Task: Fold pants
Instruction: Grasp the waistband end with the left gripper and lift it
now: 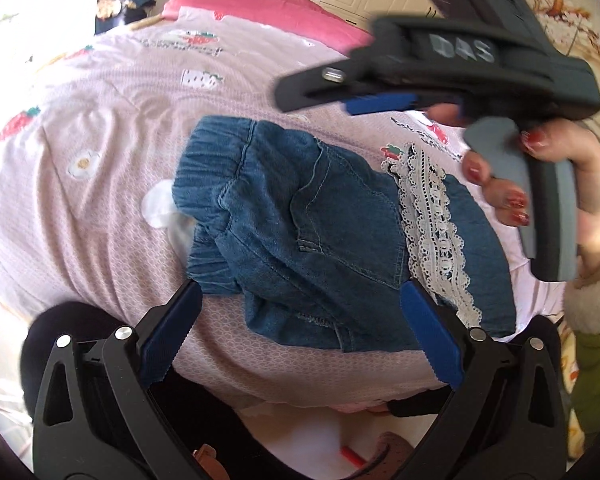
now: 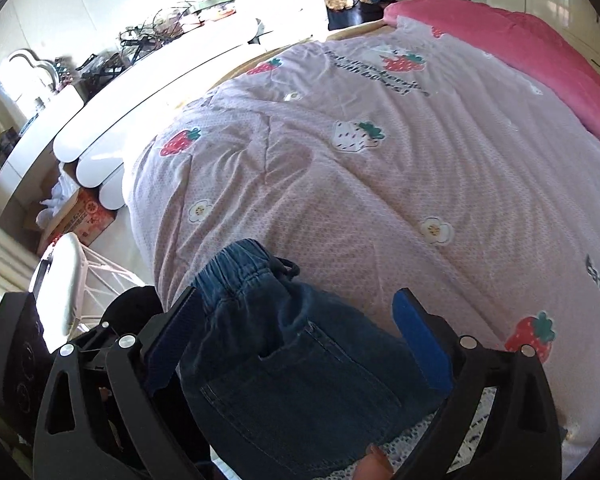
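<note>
Left gripper (image 1: 300, 332), bottom of the left wrist view: jaws wide apart, empty, above the near edge of the pants (image 1: 308, 224). Right gripper (image 2: 300, 344): jaws wide apart, gripping nothing. Pants lie folded on the quilt (image 1: 100, 208), frame centre, lace trim (image 1: 436, 232) at right.

1. The left gripper (image 1: 300, 332) has black plastic arms with triangular cut-outs, round silver screw heads at the pivots, and blue ribbed pads with saw-toothed edges on the jaws.
2. The right gripper (image 2: 298, 342) is built the same: black frame, silver screws, blue pads.
3. From the left wrist view, the right gripper's black body carries pale "DAS" lettering, one silver pin and a grey handle.
4. The right hand (image 1: 540, 184) has glossy red patterned nail polish.
5. Its cuff (image 1: 592, 300) is cream fleece with a tan edge over a green sleeve.
</note>
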`<action>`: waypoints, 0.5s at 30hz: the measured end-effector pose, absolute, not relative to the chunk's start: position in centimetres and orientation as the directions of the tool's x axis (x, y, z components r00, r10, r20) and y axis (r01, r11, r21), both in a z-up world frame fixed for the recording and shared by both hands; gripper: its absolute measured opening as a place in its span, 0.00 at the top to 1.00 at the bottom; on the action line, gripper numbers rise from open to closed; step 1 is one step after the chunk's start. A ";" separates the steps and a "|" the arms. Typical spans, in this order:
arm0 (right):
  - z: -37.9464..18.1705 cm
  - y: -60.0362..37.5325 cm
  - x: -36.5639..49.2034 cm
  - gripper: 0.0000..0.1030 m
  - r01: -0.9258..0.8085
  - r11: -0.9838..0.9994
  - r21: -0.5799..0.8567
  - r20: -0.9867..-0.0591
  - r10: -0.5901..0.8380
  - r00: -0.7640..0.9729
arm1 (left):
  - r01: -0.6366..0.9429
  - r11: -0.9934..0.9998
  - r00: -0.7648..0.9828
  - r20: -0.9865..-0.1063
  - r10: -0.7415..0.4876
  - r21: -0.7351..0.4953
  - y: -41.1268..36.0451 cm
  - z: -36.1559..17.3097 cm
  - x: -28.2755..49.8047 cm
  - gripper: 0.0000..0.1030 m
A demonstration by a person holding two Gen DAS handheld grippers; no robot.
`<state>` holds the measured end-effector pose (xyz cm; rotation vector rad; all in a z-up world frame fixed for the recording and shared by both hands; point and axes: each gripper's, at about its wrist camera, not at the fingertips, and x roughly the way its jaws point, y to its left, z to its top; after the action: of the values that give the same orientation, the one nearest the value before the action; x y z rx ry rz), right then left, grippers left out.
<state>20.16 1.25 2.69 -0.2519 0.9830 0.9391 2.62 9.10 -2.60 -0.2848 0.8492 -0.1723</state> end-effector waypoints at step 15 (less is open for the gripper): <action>-1.8 5.3 21.9 0.61 -0.770 0.537 0.346 -0.839 0.544 0.002 | -0.019 0.905 0.626 -0.711 -0.321 -0.425 10.6 -4.8 3.8 0.09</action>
<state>21.94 5.28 -1.78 -0.2382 1.1766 1.0455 3.82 10.57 -4.80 -0.4180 0.8840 -0.1792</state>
